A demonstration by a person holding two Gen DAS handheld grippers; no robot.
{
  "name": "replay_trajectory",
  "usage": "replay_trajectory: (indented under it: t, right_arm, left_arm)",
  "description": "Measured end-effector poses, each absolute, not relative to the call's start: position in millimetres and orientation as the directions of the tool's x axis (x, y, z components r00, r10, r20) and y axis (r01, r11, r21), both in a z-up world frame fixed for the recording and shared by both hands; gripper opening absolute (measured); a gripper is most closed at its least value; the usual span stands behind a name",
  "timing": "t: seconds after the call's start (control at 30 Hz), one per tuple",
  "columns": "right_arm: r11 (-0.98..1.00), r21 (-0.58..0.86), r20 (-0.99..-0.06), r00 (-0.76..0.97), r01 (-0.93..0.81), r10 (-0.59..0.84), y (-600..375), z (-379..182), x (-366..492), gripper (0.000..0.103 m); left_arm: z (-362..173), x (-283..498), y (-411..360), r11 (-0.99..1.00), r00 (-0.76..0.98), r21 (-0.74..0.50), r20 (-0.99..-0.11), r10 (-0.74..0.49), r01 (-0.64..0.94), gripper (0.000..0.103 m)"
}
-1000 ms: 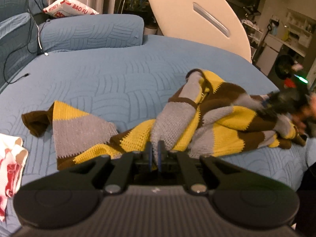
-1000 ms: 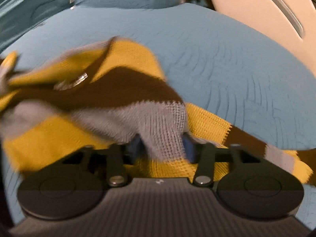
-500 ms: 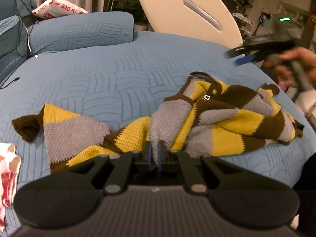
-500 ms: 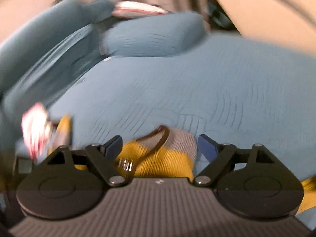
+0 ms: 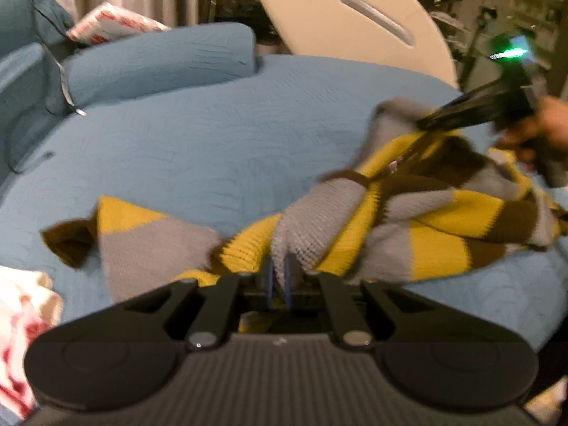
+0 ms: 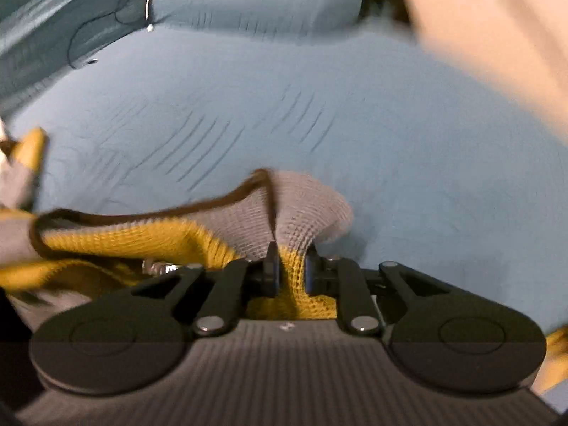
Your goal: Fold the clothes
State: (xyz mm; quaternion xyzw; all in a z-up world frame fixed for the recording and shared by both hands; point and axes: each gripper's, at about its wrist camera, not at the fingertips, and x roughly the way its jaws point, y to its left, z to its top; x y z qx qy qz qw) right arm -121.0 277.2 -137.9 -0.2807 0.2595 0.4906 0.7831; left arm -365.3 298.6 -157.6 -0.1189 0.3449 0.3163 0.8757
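Striped sweater (image 5: pixel 419 213) blurred, both tongs' tips buried in knit

Both wrist views low, close, angled downward, sharing striped sweater (image 5: pixel 408 213) on bed (image 5: pixel 213 149)

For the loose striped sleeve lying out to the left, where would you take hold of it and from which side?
Take the sleeve at its brown cuff, coming from the left end. The cuff is the free tip, lying flat on the blue cover clear of the bunched sweater. Both tongs are busy: the left tongs pinch grey knit, and the right tongs are closing on a yellow fold.
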Motion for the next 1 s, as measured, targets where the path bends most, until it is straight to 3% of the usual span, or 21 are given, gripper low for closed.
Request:
replay_trajectory:
  t: [0.2,0.4,0.47,0.53,0.6,0.7,0.8,0.87,0.93,1.0]
  right_arm:
    - [0.514,-0.337,-0.274,0.604,-0.789,0.748,199,-58,-153,0.016]
    - [0.665,-0.387,0.119,0.680,-0.639,0.723,121,26,-189,0.016]
    - [0.701,-0.382,0.212,0.682,-0.602,0.700,98,51,-194,0.016]
    - [0.747,-0.367,0.330,0.673,-0.554,0.661,70,79,-202,0.016]
    - [0.798,-0.339,0.454,0.656,-0.499,0.603,31,111,-211,0.016]
    - [0.827,-0.292,0.519,0.647,-0.481,0.559,-8,146,-216,0.016]
    - [0.809,-0.303,0.466,0.662,-0.504,0.587,-13,160,-207,0.017]
    - [0.795,-0.330,0.440,0.662,-0.510,0.607,-7,152,-204,0.017]
    - [0.776,-0.330,0.417,0.654,-0.538,0.631,1,144,-203,0.017]
    - [0.742,-0.344,0.415,0.616,-0.575,0.670,7,133,-209,0.017]
  left_arm:
    - [-113,-363,289,0.684,0.578,0.037,-0.504,0.642,-0.728,0.007]
    - [-12,-361,263,0.646,0.643,-0.052,-0.180,0.744,-0.762,0.006]
    - [15,-362,257,0.652,0.657,-0.078,-0.109,0.746,-0.754,0.006]
    - [54,-368,247,0.638,0.641,-0.102,0.010,0.768,-0.763,0.000]
    - [91,-379,238,0.626,0.613,-0.141,0.126,0.780,-0.767,0.000]
    - [133,-398,232,0.643,0.606,-0.207,0.217,0.765,-0.738,0.000]
    - [148,-390,227,0.707,0.685,-0.160,0.175,0.707,-0.689,0.014]
    - [129,-369,223,0.842,0.844,-0.127,0.061,0.534,-0.524,0.062]
    - [105,-352,219,0.918,0.927,-0.132,-0.022,0.374,-0.374,0.073]
    - [46,-321,208,0.968,0.983,-0.203,-0.142,0.118,-0.146,0.073]
